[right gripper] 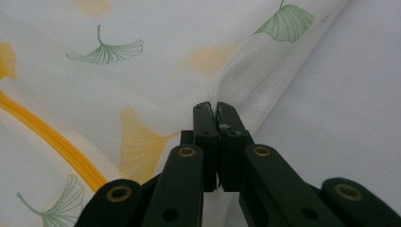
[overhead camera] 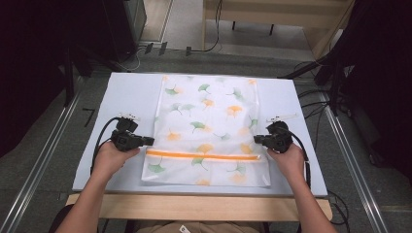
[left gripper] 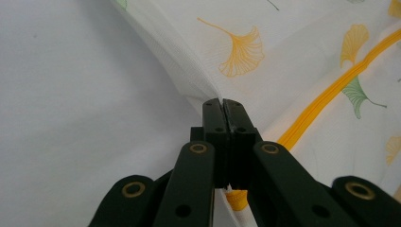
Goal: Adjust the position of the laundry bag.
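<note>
Left tool (overhead camera: 147, 141) and right tool (overhead camera: 258, 139) are each clamped tight on a side edge of the mesh laundry bag (overhead camera: 209, 121), which lies flat at the centre of the tabletop (overhead camera: 126, 92), its orange zipper (overhead camera: 201, 156) toward the lower frame. Thin and floppy, the bag looks light and will likely sag and slide; pinching the doubled side seams, as now, seems the surest hold.
</note>
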Action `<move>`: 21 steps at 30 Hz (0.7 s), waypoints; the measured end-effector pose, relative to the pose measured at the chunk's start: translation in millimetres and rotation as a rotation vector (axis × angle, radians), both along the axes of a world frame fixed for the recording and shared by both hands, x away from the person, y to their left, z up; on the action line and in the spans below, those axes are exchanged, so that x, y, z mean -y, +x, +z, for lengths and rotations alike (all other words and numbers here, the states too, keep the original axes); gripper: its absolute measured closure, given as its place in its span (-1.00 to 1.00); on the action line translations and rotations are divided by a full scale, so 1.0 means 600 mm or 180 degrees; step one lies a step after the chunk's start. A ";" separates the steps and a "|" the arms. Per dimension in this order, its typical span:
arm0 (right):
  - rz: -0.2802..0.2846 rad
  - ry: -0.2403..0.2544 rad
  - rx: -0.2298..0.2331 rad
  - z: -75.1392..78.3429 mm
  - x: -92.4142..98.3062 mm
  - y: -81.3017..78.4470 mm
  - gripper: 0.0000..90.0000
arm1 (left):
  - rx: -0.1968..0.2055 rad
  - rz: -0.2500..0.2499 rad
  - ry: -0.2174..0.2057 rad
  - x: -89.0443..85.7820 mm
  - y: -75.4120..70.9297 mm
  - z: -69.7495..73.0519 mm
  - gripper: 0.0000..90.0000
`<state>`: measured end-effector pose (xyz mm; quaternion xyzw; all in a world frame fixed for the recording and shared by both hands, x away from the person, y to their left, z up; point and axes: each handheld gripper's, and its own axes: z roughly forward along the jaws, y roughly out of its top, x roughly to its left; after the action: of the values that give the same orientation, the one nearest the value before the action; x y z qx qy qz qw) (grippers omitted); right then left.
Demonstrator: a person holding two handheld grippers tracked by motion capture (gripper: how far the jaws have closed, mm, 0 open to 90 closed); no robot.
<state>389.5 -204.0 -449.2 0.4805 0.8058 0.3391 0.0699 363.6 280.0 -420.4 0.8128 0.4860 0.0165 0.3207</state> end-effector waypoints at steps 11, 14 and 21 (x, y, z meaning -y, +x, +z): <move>0.0104 0.0066 -0.0005 -0.001 -0.026 0.006 0.97 | -0.0039 0.0129 0.0014 -0.022 -0.003 -0.005 0.99; 0.0121 0.0023 -0.0048 -0.005 -0.026 0.009 0.87 | -0.0112 0.0110 0.0079 -0.020 -0.002 -0.012 0.85; 0.0108 0.0006 0.0040 0.001 -0.021 0.005 0.60 | -0.0014 0.0082 0.0004 -0.013 -0.008 -0.003 0.36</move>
<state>392.8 -191.4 -448.5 0.4646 0.8131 0.3440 0.0688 358.7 287.6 -422.1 0.8068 0.4971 0.0191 0.3189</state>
